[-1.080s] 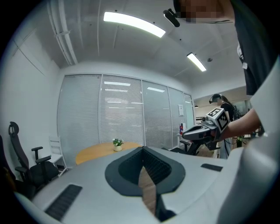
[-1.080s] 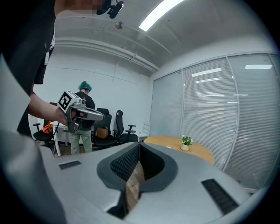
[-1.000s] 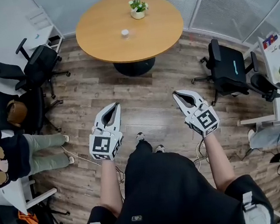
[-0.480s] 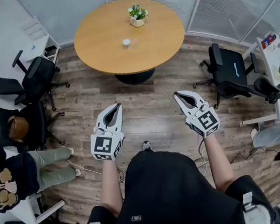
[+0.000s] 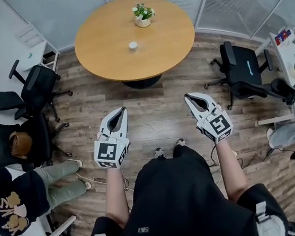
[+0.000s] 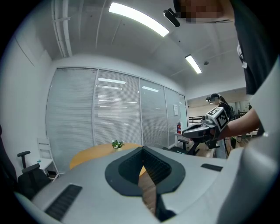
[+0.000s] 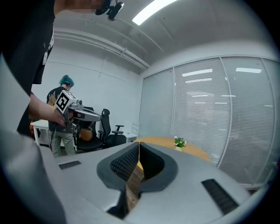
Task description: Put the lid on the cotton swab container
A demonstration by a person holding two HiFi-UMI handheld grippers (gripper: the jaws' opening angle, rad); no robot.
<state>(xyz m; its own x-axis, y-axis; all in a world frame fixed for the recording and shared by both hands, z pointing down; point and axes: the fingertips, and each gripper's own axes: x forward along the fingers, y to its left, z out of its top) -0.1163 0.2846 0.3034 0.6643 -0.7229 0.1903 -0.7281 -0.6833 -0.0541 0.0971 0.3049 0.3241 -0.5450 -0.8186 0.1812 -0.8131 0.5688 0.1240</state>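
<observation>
Left claw (image 5: 121, 111): closed tip to tip, nothing in it. The left gripper view shows the two sides meeting at the front with only floor and bench showing past them. Right claw (image 5: 186, 97): same, shut and empty. I have both held out in front at about waist level, well apart from each other, over bare wood floor (image 5: 152, 117), pointing toward the round bench (image 5: 101, 45). Task's thing: a small white object (image 5: 133, 47) stands alone near the middle of the bench, well beyond both claws. I take it for the cotton swab container, but it is too small to tell whether a lid sits on it, beside it, or is missing. No separate lid made out from here. My read is that the task proper is not begun and the step in hand is the approach. To do it well, walk square up to the near edge of the bench and keep the claws shut until close. Find the lid before committing either claw. Then steady the container with one claw and bring the lid over flat with the other. Potted plant (image 5: 141, 14) sits at the far edge, well apart from the white object, so it is unlikely to interfere. The line straight ahead looks free. Black office chairs flank it, left (image 5: 37, 85) and right (image 5: 243, 73). A seated person (image 5: 18, 192) on the left has legs stretched toward my track, so I should keep right of them.
</observation>
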